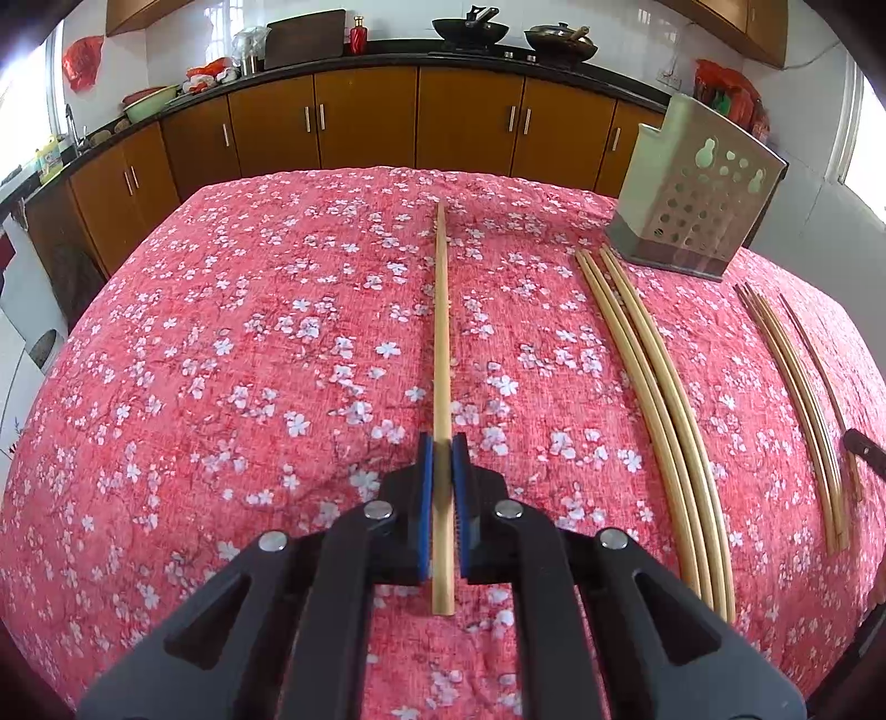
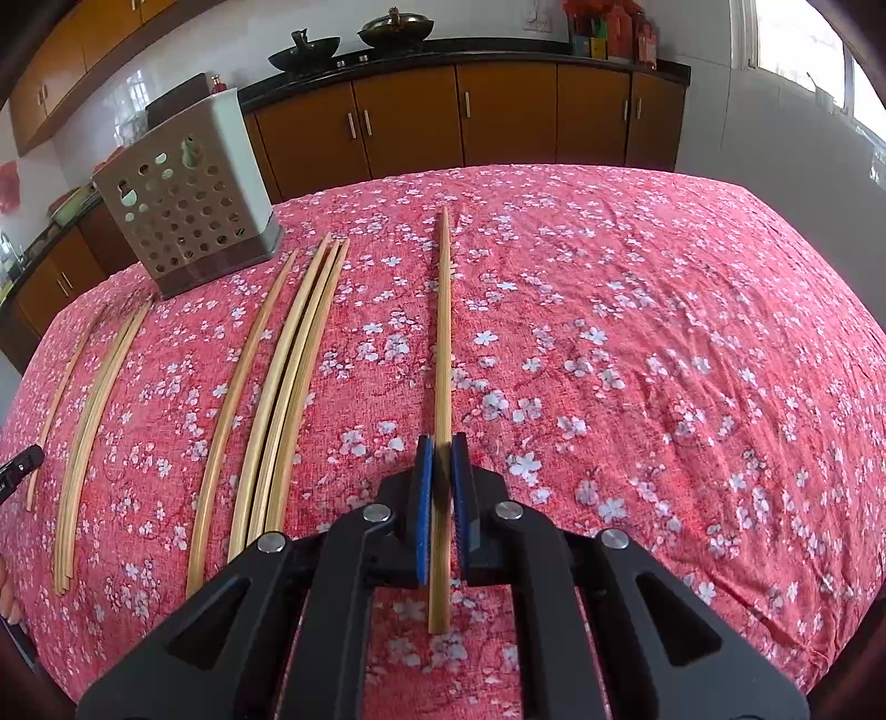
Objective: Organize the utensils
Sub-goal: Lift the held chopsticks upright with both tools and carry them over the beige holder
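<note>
My left gripper (image 1: 442,454) is shut on a bamboo chopstick (image 1: 442,332) that points straight ahead along the red floral tablecloth. My right gripper (image 2: 441,454) is shut on another bamboo chopstick (image 2: 443,332), which also points ahead. A perforated metal utensil holder (image 1: 692,194) stands upright at the far right in the left wrist view and at the far left in the right wrist view (image 2: 188,210). Between the grippers lie two groups of loose chopsticks: one (image 1: 653,387) nearer the left gripper and one (image 2: 282,376) nearer the right gripper.
The table (image 1: 221,332) under the red flowered cloth ends at the far side, in front of brown kitchen cabinets (image 1: 376,122). Woks (image 1: 470,27) and other items stand on the counter behind. The other gripper's tip (image 2: 22,462) shows at the left edge.
</note>
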